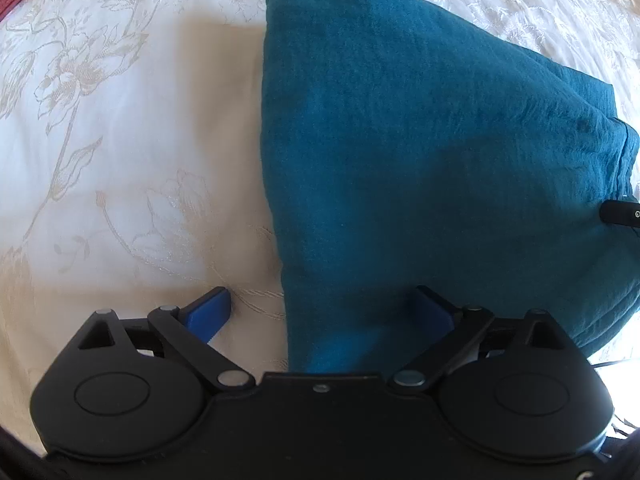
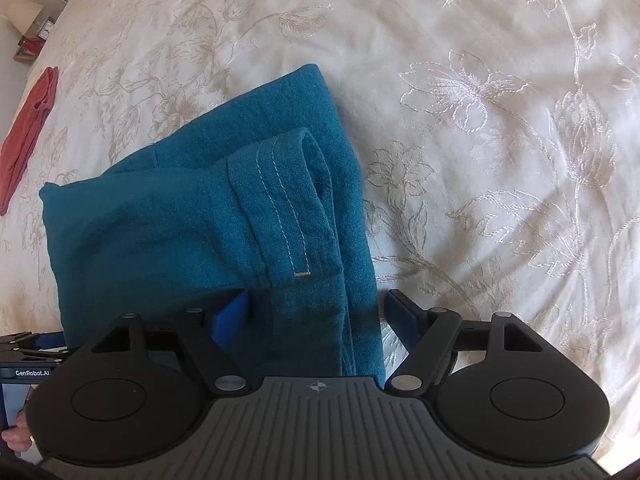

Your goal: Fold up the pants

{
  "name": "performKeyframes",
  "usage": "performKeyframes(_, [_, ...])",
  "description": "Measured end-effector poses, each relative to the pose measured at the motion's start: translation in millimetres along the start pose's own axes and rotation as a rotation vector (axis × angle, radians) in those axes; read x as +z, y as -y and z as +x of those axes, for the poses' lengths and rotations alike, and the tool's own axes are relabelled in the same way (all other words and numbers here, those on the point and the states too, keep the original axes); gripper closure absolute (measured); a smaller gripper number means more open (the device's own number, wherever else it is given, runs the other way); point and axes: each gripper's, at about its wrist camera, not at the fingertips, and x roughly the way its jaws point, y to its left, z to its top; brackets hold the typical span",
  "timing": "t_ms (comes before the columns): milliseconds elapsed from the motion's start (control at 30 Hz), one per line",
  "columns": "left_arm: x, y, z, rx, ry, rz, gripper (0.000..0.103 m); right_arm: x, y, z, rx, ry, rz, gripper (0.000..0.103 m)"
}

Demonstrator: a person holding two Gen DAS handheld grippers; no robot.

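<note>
The teal pants lie folded into a thick stack on the white floral bedspread. My left gripper points down over the stack's near left edge. It is open: one blue finger is over the bedspread and the other over the cloth. In the right wrist view, the pants show a hem with white stitching on top. My right gripper is open and straddles the stack's right edge, with cloth between its fingers and the pads not pressing.
A red cloth lies at the far left of the bed, with a lamp and a nightstand beyond it. The bedspread stretches wide to the right of the pants. A tip of the right gripper shows at the left wrist view's right edge.
</note>
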Motion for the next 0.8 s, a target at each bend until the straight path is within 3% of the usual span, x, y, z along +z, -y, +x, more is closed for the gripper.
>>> performKeyframes(233, [11,0,5,-0.046,0.062,-0.02,0.005,4,10,6,0.063,0.01,-0.003,0.023])
performKeyframes(433, [24,14,10,-0.067,0.124,0.034,0.001,11,8,14,0.133,0.046,-0.014,0.021])
performKeyframes(500, [24,19,10,-0.069,0.139,0.058,0.002,13,5,14,0.152,0.058,-0.025,0.025])
performKeyframes(533, [22,21,8,-0.076,0.15,0.063,0.003,14,3,13,0.168,0.061,-0.035,0.043])
performKeyframes(567, [19,22,6,-0.082,0.159,0.063,0.01,14,1,11,0.178,0.058,-0.043,0.059])
performKeyframes(667, [1,20,-11,-0.088,0.187,0.051,0.043,11,-9,-1,0.169,0.082,-0.068,0.078])
performKeyframes(733, [-4,23,-23,-0.064,0.202,0.043,0.076,8,-20,-12,0.154,0.106,-0.09,0.083])
performKeyframes(800, [-10,26,-35,-0.045,0.216,0.043,0.089,6,-28,-25,0.156,0.127,-0.1,0.085])
